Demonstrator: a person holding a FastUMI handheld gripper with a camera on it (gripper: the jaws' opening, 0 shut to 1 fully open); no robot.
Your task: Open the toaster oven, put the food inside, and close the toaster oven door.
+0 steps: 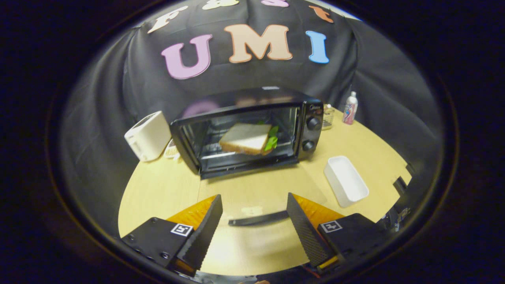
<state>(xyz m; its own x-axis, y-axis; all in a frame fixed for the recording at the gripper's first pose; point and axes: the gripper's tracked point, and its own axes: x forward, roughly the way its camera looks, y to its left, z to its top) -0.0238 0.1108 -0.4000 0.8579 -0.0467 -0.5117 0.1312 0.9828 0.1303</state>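
Observation:
The black toaster oven (252, 130) stands at the back of the round wooden table (158, 189), beyond my fingers. Its glass door (252, 189) hangs down flat toward me, and the door's dark handle (258, 218) lies between my fingers. Inside on the rack sits a sandwich (245, 138) of white bread with green lettuce showing at its right side. My gripper (254, 196) is open, with the fingers wide apart on either side of the handle and touching nothing.
A white toaster (148, 135) stands left of the oven. A white rectangular tray (346, 180) lies to the right of my fingers. Behind the oven's right side are a small glass jar (327, 116) and a bottle (350, 108).

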